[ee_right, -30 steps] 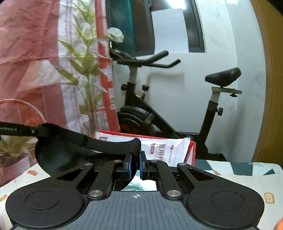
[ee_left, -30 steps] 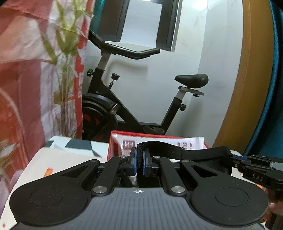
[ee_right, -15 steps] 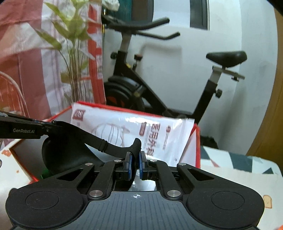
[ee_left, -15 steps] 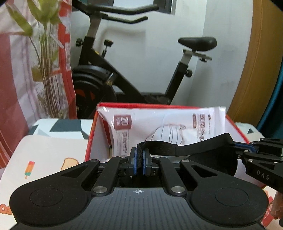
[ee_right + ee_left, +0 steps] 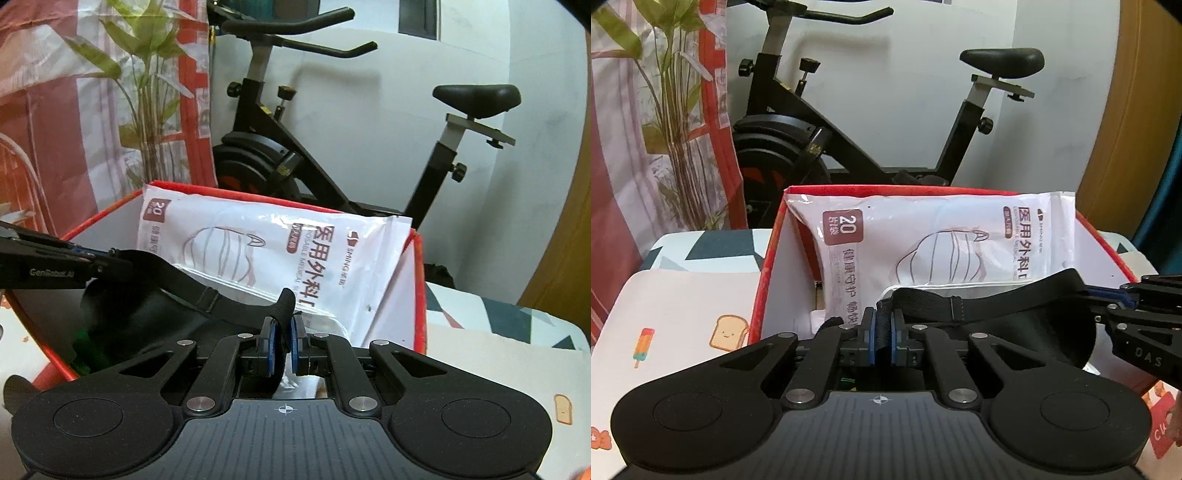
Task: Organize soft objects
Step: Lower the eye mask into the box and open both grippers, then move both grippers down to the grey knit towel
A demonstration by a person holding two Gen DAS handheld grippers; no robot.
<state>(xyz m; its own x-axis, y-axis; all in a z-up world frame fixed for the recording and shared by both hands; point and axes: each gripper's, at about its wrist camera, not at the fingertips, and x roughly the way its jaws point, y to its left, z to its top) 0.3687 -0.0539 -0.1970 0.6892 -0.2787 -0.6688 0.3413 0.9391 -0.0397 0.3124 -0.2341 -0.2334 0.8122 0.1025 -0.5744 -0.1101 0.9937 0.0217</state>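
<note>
A black eye mask (image 5: 1052,325) with an elastic strap (image 5: 931,301) hangs stretched between my two grippers, low over the open red box (image 5: 768,258). My left gripper (image 5: 882,332) is shut on one end of the strap. My right gripper (image 5: 282,343) is shut on the other end of the strap (image 5: 221,301). In the right wrist view the mask's body (image 5: 129,306) sags inside the box's left part, with my left gripper (image 5: 92,264) beside it. A white bag of medical masks (image 5: 923,240) leans against the box's back wall.
The box (image 5: 419,288) stands on a table with a cartoon-print cloth (image 5: 683,314). Behind it are a black exercise bike (image 5: 849,129), a potted plant (image 5: 676,110) and a red-and-white curtain (image 5: 55,110). Something green (image 5: 85,350) lies on the box floor.
Both grippers have carried the stretched eye mask forward and down, from in front of the box to low over its opening. In the last half second they have barely moved.
</note>
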